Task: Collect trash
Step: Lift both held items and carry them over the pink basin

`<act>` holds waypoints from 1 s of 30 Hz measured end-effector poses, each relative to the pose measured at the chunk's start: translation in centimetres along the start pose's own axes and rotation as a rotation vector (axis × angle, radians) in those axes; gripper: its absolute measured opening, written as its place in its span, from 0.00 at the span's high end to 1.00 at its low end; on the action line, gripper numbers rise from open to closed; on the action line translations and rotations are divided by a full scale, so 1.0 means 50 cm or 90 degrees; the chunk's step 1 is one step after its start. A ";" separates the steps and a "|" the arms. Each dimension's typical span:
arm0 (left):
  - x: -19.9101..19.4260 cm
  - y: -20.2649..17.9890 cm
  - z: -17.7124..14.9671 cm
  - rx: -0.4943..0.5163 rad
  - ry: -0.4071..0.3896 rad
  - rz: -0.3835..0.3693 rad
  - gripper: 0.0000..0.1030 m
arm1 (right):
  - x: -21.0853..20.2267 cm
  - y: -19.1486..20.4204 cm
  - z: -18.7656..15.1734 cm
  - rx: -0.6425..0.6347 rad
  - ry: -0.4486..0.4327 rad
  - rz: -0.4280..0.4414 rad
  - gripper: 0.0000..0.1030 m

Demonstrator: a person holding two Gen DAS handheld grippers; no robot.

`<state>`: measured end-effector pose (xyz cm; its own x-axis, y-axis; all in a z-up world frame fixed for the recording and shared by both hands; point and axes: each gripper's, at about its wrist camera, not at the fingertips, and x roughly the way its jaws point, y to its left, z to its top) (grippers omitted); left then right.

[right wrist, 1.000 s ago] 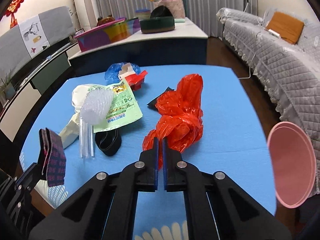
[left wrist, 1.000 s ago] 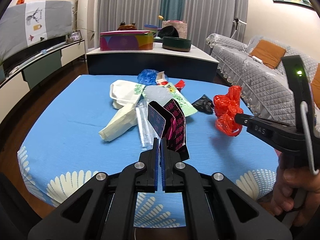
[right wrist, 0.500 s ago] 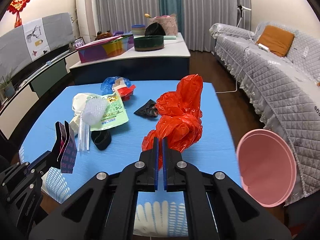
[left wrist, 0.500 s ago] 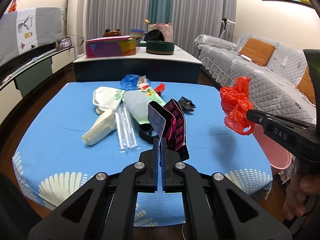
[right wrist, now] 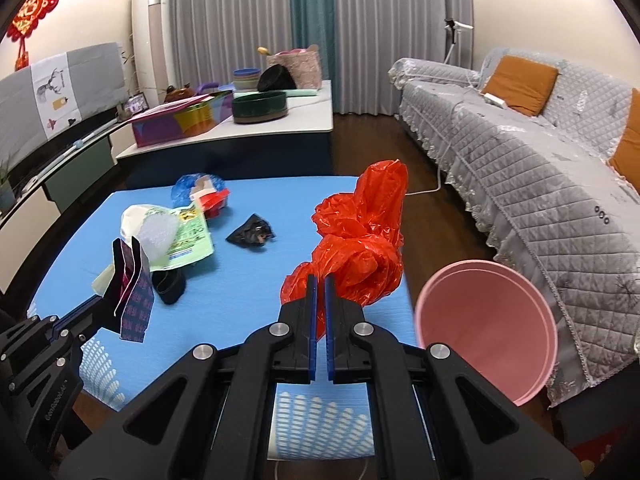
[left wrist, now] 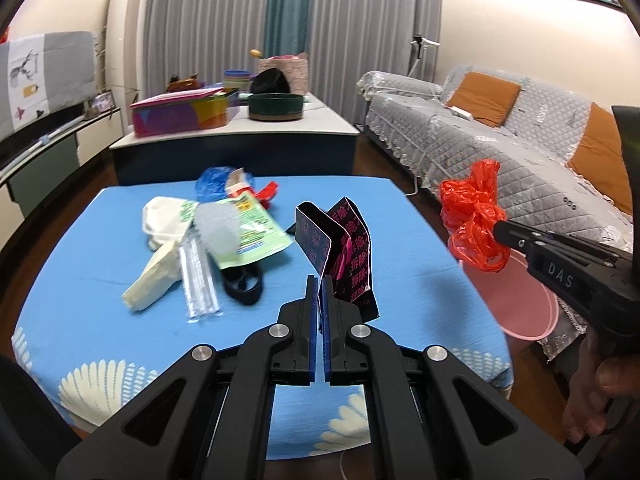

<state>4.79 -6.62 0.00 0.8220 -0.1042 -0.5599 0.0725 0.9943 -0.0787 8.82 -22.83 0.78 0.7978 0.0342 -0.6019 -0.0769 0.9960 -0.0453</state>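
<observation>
My left gripper [left wrist: 319,280] is shut on a dark wrapper with pink print [left wrist: 340,256], held above the blue table [left wrist: 420,280]. In the right wrist view that wrapper [right wrist: 130,292] hangs at the lower left. My right gripper [right wrist: 319,280] is shut on a crumpled red plastic bag [right wrist: 360,248], lifted near the table's right edge; the left wrist view shows the bag [left wrist: 474,220] above a pink bin [left wrist: 520,300]. The bin's open mouth [right wrist: 486,324] stands just right of the table. More trash lies on the table: a green-printed packet [right wrist: 188,236], a black scrap [right wrist: 252,234], clear straws [left wrist: 198,276].
A blue bag [right wrist: 188,188] and red wrapper [right wrist: 214,200] lie at the table's far side. A grey quilted sofa [right wrist: 540,168] runs along the right. A low white cabinet [right wrist: 248,128] with boxes and bowls stands behind the table. A hand [left wrist: 592,400] grips the right tool.
Both grippers have drawn back and risen with their loads. The red bag has left the table's surface and moved right, over the pink bin, which has come into fuller view.
</observation>
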 end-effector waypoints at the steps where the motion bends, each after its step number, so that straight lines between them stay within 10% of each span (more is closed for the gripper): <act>1: 0.000 -0.007 0.001 0.003 0.000 -0.003 0.98 | -0.003 -0.011 0.001 0.006 -0.001 -0.005 0.97; 30: 0.122 -0.235 0.103 0.065 -0.008 -0.121 0.98 | -0.045 -0.290 0.039 0.118 -0.030 -0.127 0.97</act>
<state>11.88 -18.79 1.75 0.7951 -0.2898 -0.5327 0.2824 0.9543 -0.0977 9.32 -37.21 4.33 0.8136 -0.1642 -0.5577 0.1917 0.9814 -0.0093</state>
